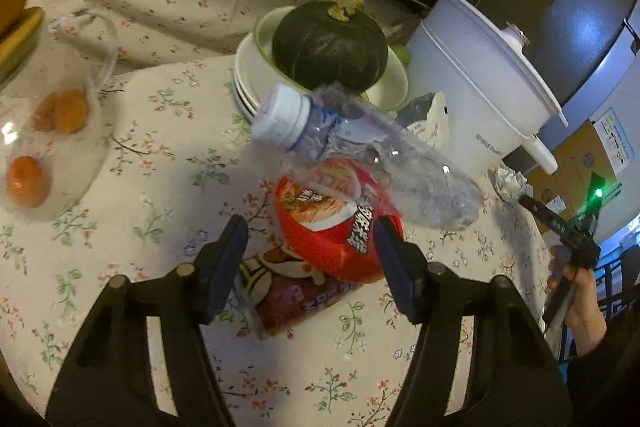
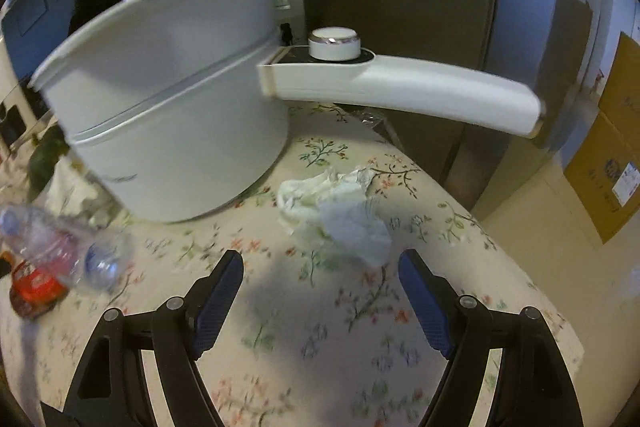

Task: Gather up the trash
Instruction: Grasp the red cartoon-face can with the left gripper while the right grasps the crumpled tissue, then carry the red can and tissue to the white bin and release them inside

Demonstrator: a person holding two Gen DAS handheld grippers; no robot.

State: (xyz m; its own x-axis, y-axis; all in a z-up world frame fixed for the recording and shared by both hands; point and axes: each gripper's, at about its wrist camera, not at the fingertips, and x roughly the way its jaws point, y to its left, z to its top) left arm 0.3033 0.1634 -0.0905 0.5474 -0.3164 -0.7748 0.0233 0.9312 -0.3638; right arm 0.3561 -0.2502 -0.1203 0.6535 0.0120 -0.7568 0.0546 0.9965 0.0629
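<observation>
Left wrist view looks steeply down, close over the table's (image 1: 152, 155) middle, toward the bottle (image 1: 372, 155). Right wrist view faces the table's (image 2: 360, 327) far edge, close. Both share bottle (image 2: 68, 251) and pot (image 1: 480, 67) (image 2: 168, 115).

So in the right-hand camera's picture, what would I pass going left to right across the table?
Red snack packet → crushed plastic bottle → white pot → crumpled tissue.

A dark squash (image 1: 330, 45) sits in stacked bowls (image 1: 256, 75) left of the white pot (image 1: 476, 75); oranges (image 1: 60, 115) lie far left.
</observation>
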